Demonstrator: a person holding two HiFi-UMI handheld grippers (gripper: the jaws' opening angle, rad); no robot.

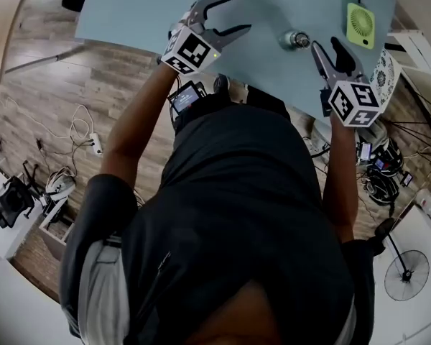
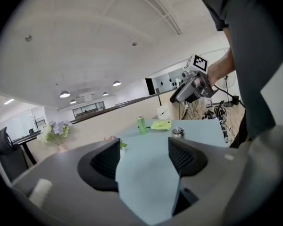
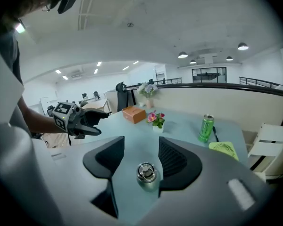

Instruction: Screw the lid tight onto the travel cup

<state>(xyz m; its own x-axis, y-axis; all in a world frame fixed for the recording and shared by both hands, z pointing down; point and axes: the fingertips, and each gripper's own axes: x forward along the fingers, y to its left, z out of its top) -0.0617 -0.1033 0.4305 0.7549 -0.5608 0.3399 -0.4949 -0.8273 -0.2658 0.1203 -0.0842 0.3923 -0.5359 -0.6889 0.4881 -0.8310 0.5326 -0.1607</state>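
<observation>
Two open, empty sets of fingers [image 2: 106, 160]: left gripper [image 1: 241, 12], right gripper [image 1: 325, 44]. Approach step, likely; travel cup [image 3: 147, 183] untouched. Next, clamp cup, twist lid [image 3: 146, 170].

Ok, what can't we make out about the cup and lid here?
- Lid tightness: travel cup tiny in head and left gripper views; right gripper view shows only its top, threads hidden.
- Table's near edge: head view, hidden by the person's torso.
- Green can's print: too small, right gripper view.
</observation>
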